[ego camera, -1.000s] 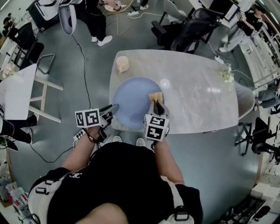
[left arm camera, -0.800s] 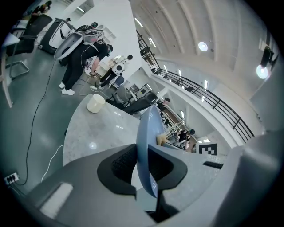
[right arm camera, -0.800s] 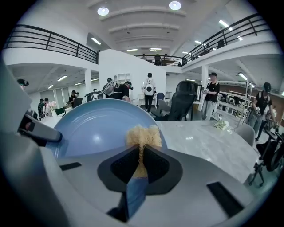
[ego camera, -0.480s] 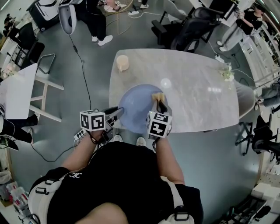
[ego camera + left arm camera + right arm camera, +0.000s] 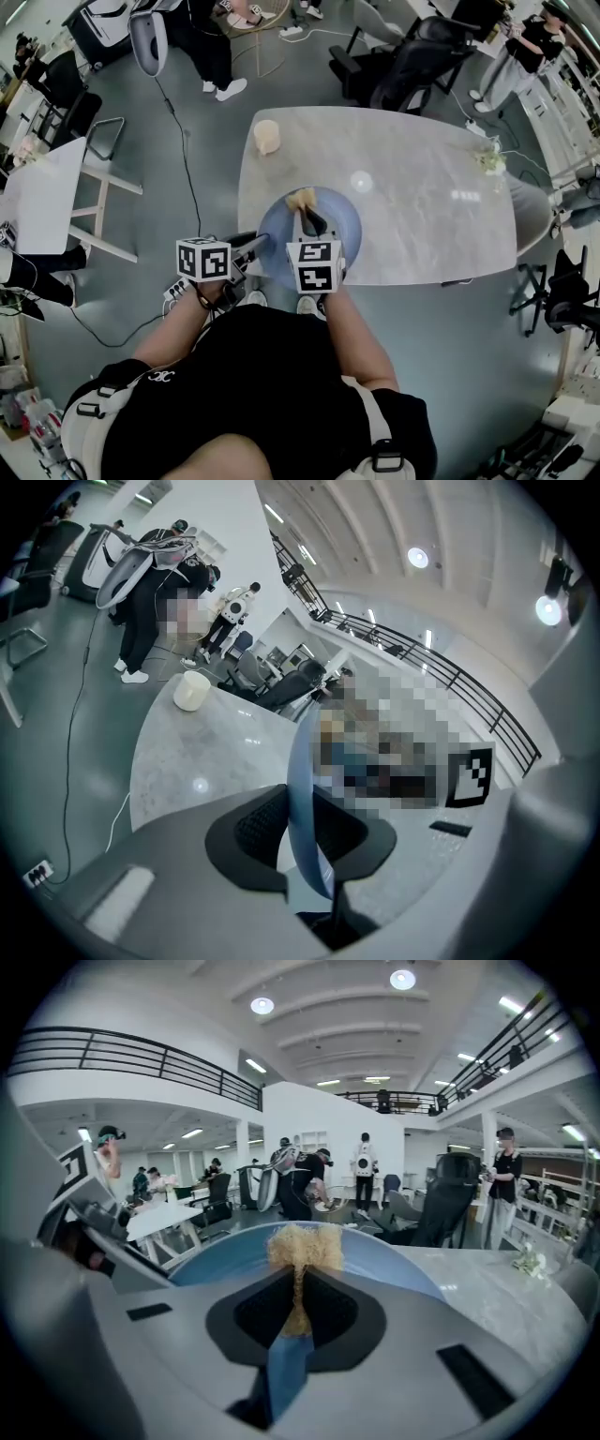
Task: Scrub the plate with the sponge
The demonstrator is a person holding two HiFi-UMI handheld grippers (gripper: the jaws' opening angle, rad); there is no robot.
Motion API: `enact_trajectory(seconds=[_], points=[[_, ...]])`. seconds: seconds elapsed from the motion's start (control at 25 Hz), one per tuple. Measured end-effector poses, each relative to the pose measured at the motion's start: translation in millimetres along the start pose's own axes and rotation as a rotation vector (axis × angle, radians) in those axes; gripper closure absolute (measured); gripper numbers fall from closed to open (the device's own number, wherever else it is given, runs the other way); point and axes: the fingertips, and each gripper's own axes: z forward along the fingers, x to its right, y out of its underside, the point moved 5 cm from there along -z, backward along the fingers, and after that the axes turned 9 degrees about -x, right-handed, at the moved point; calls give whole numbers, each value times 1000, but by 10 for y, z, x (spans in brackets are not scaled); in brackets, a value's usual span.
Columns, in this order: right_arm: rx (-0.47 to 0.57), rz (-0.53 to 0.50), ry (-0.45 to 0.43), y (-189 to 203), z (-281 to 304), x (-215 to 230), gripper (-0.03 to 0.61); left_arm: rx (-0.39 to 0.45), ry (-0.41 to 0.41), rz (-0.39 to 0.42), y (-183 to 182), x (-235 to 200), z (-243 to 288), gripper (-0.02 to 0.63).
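Observation:
A blue plate (image 5: 337, 230) sits at the near edge of the marble table (image 5: 422, 187), its near rim partly hidden behind the marker cubes. My left gripper (image 5: 258, 247) is shut on the plate's left rim. In the left gripper view the plate (image 5: 302, 789) stands edge-on between the jaws of that gripper (image 5: 305, 832). My right gripper (image 5: 307, 214) is shut on a tan sponge (image 5: 301, 198), which rests at the plate's far left part. The right gripper view shows the sponge (image 5: 305, 1246) squeezed between the jaws of the right gripper (image 5: 298, 1307), with the plate (image 5: 394, 1265) just behind it.
A beige cup (image 5: 267, 137) stands at the table's far left corner, also visible as the cup (image 5: 192, 690) in the left gripper view. A small flower sprig (image 5: 489, 161) lies at the right edge. Office chairs (image 5: 403, 66), people, a floor cable and a white side table (image 5: 42, 192) surround the table.
The right gripper has carried the sponge from the plate's right side leftward to its far left part. The plate and left gripper have shifted a little to the right.

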Motion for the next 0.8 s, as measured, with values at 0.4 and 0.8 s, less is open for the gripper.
enact_trajectory(seconds=[0.4,0.8], points=[[-42,-192,-255,140,129,-575,547,13,-29,-31,16,-107,-57,549],[-35,-78,-156,146,139,-401,546,40,-29,-37,37,-135,-70,546]])
